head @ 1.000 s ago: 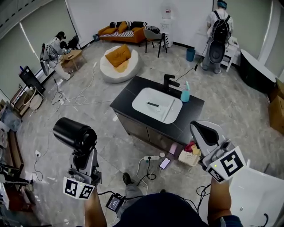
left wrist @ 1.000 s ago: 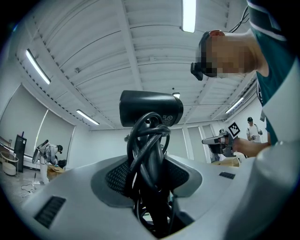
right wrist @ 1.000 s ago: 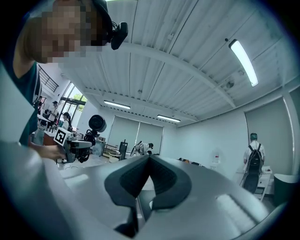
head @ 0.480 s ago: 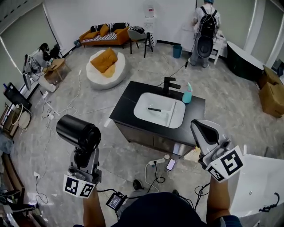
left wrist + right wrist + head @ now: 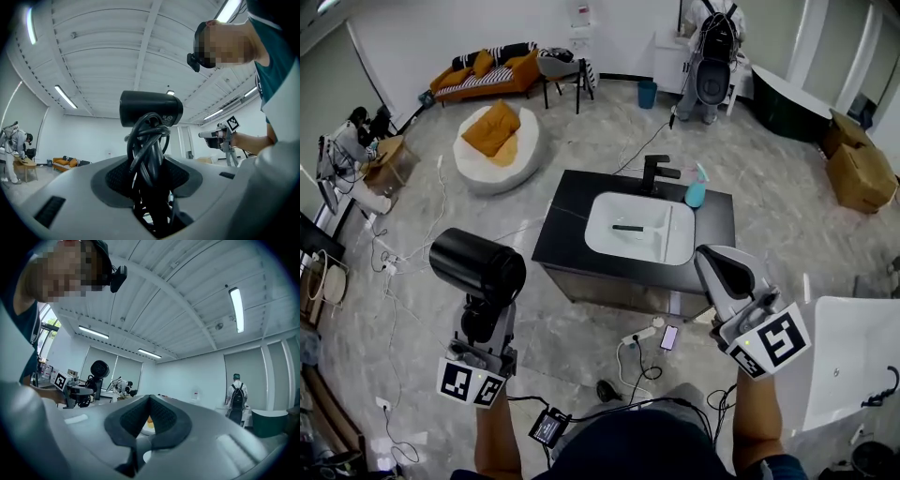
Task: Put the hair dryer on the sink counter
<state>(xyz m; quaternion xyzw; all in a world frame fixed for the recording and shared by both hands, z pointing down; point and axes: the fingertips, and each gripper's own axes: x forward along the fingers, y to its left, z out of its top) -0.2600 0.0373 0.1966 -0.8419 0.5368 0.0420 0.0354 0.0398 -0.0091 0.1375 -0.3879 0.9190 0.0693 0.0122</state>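
Presently held item: hair dryer [image 5: 478, 272], black, with its barrel lying roughly level and its handle pointing down into the jaws.
Hair dryer position: lower left of the head view, in the air above the floor [image 5: 581, 323], well apart from the worktop [image 5: 572, 216].
Left hand-held gripper [image 5: 485, 326]: jaws clamped on the hair dryer's handle; its own view shows the handle standing upright between the two pads.
Cord [image 5: 147, 140]: black, wound in loops round the handle, rising out of the gap between the jaws to just under the barrel.
Right hand-held gripper [image 5: 724, 270]: lower right of the head view, jaws pressed together with nothing between them, near the worktop's front right corner.
Worktop: dark sink counter at the centre of the head view, standing on the floor.
Basin [image 5: 637, 230]: white, set into the worktop, right of its middle.
Faucet [image 5: 654, 173]: black, upright at the far edge of the worktop, behind the basin.
Teal bottle [image 5: 696, 192]: upright on the worktop, just beside the faucet, toward the frame's right.
Worktop free area: bare dark surface left of the basin.
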